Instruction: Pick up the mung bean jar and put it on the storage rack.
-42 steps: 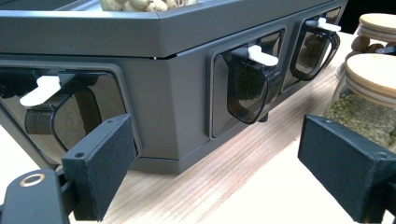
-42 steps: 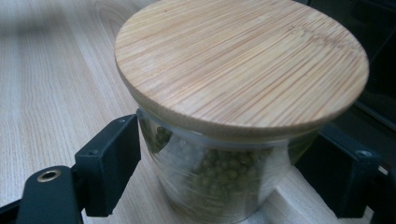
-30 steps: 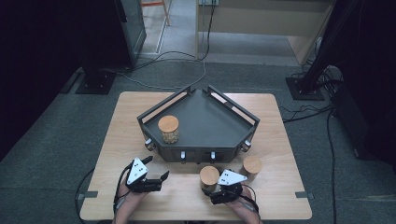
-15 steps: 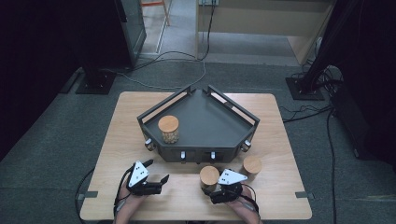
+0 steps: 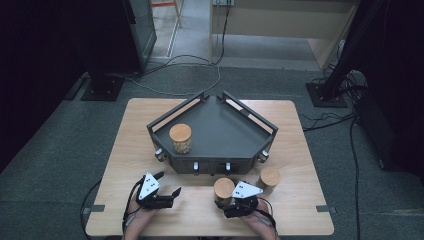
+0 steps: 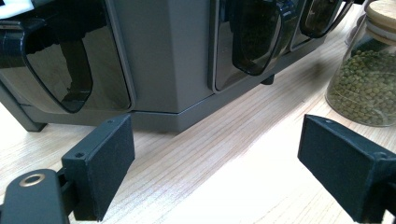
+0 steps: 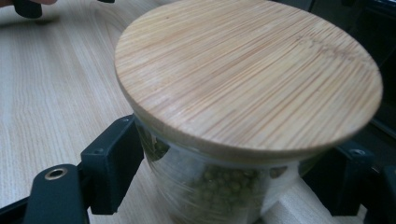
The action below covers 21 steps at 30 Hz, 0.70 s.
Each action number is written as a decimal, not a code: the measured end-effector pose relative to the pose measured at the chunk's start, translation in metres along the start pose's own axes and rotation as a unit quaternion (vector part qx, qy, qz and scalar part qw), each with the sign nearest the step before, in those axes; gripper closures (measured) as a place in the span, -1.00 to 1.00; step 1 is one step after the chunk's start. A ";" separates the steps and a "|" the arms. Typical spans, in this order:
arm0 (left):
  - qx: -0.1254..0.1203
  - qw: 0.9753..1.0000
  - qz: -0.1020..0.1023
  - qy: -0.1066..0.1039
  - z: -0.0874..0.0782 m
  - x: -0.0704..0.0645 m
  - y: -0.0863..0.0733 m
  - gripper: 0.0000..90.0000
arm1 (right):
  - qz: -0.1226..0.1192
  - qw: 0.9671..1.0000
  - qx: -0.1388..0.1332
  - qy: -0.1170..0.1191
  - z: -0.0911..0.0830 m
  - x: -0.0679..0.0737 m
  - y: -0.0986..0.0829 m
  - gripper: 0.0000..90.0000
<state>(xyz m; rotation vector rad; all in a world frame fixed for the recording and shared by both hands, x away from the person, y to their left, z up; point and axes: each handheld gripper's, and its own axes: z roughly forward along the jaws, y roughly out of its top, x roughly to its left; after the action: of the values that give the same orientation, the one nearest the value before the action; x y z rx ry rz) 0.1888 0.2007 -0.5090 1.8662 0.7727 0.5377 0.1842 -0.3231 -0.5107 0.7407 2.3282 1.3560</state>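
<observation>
The glass jar [image 5: 223, 190] stands upright on the wooden counter [image 5: 295, 150], its long axis vertical and its round bamboo lid [image 7: 247, 74] facing straight up. It sits just in front of the dark grey tray [image 5: 220, 125], near the counter's front edge, between the jaws of the right tongs [image 5: 226, 206]. It is a clear, squat cylinder filled with small green peas, and the pale, fine-grained lid overhangs the glass a little all round. In the right gripper view the two black jaws flank the glass just under the lid, close against it on both sides; whether they press it or merely bracket it, I cannot tell. The left tongs [image 5: 166, 184] rest low over bare counter to the left, jaws spread wide with nothing between them. A second jar [image 5: 270, 177] stands just to the right, and a third jar [image 5: 180, 138] stands upright inside the tray.
</observation>
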 end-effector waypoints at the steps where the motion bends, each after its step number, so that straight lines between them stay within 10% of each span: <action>1: 0.000 1.000 0.000 0.000 0.000 0.000 0.000 -0.76 | 0.000 1.000 0.000 -0.002 0.000 0.001 0.000 -0.54; 21: 0.002 1.000 -0.001 0.002 0.000 0.000 -0.004 -0.76 | 0.000 1.000 -0.001 -0.009 0.001 0.006 0.002 -0.45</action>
<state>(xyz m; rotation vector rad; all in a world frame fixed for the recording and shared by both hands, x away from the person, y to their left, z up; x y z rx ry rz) 0.1877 0.2017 -0.5124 1.8677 0.7798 0.5397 0.1804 -0.3186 -0.5095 0.7498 2.3133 1.3449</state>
